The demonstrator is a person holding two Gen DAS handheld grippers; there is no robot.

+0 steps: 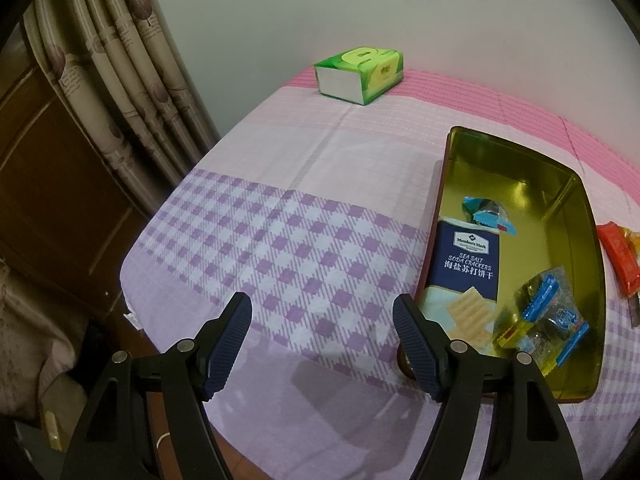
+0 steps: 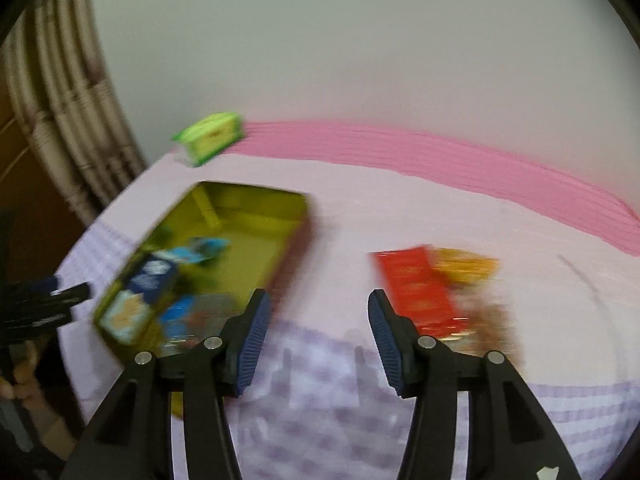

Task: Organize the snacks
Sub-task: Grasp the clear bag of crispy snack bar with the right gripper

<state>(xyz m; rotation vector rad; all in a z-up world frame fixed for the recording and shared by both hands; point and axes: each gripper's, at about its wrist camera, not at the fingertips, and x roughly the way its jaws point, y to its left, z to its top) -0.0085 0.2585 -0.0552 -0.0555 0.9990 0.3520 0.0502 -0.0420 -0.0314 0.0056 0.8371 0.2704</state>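
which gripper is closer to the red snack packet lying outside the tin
Right. The right gripper is open just short of the red snack packet, one finger beside its near end. The left gripper is open on the far side of the tin from it.

The right gripper (image 2: 316, 344) is seen with its jaws apart and nothing between them, above the checked cloth (image 2: 320, 420). A gold tin (image 2: 256, 232) holding snacks lies left; a red packet (image 2: 416, 288) lies right, blurred.
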